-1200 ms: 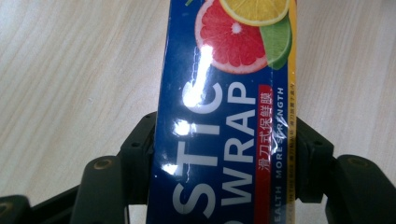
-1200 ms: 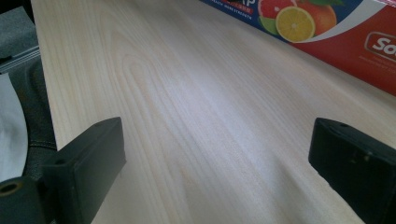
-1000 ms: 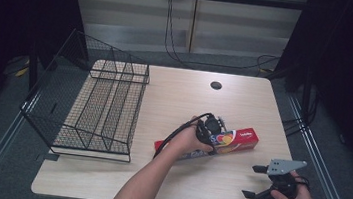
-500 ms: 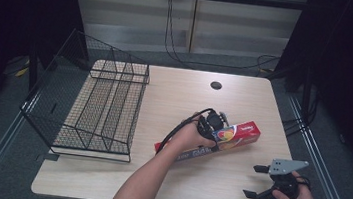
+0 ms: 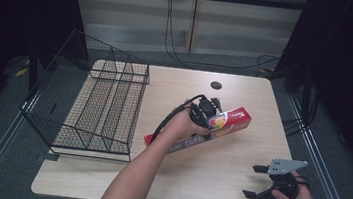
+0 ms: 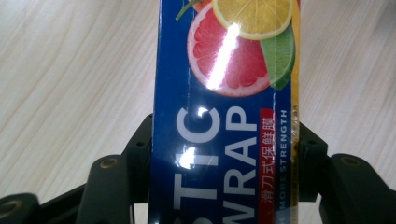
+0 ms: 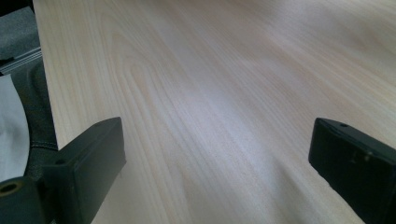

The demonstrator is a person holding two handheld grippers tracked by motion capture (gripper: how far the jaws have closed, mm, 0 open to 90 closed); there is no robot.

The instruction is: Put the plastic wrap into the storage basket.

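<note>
Plastic-wrap box (image 5: 211, 127) sits clenched crosswise in the left tool (image 5: 206, 114), far end tilted up off the tabletop (image 5: 215, 184) for carrying, while the right tool (image 5: 258, 182) waits released.

wrap box (image 6: 224, 116): glossy printed card | table (image 7: 224, 84): matt wood grain | basket (image 5: 97, 110): black wire

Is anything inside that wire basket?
No, the wire basket holds nothing in the high view; the plastic wrap box is out on the table, in the left gripper.
</note>
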